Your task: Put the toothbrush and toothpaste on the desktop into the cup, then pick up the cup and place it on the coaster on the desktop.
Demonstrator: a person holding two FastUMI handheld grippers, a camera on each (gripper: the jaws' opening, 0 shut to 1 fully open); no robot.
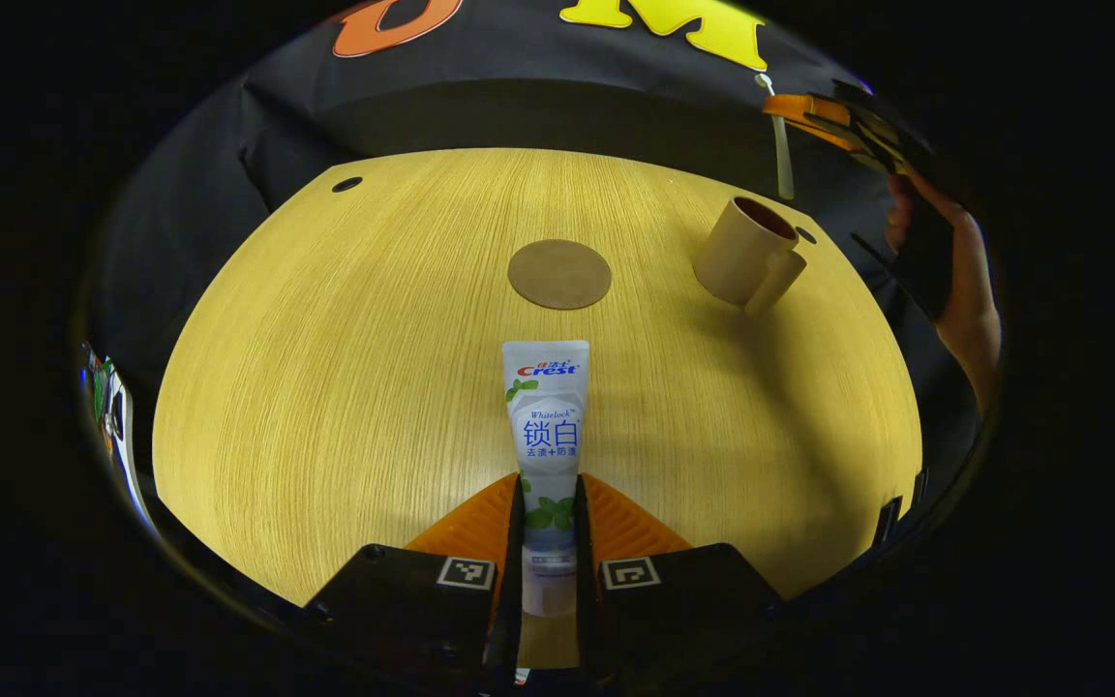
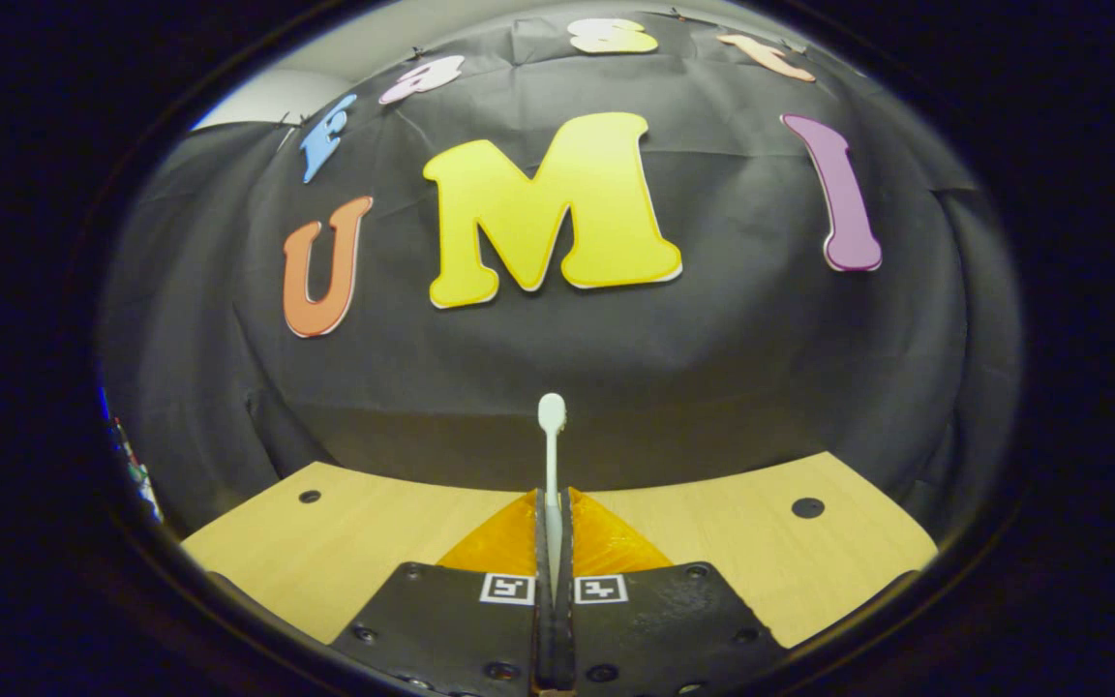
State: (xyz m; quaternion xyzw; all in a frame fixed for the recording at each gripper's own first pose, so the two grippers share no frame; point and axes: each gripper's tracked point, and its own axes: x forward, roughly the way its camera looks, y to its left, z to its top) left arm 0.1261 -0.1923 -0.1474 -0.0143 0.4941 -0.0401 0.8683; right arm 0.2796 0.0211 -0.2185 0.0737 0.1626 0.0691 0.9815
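A white toothpaste tube (image 1: 546, 407) lies on the wooden desktop (image 1: 325, 387), its crimped end pointing away toward a round brown coaster (image 1: 558, 274). My left gripper (image 1: 550, 481) is shut on the tube's cap end, a finger pressing each side. To the right of the coaster stands a tan cup (image 1: 746, 254) with a handle. In the right gripper view my right gripper (image 2: 553, 496) is shut on a white toothbrush (image 2: 551, 450), head up in the air. The left gripper view shows the right gripper (image 1: 838, 111) holding the toothbrush (image 1: 783, 145) just above the cup, with a hand (image 1: 964, 290) behind it.
The desktop (image 2: 374, 542) ends at the black cloth wall at the back. Small dark holes (image 1: 346, 184) (image 2: 807, 507) sit near its far corners. Bare wood lies left of the coaster and around the tube.
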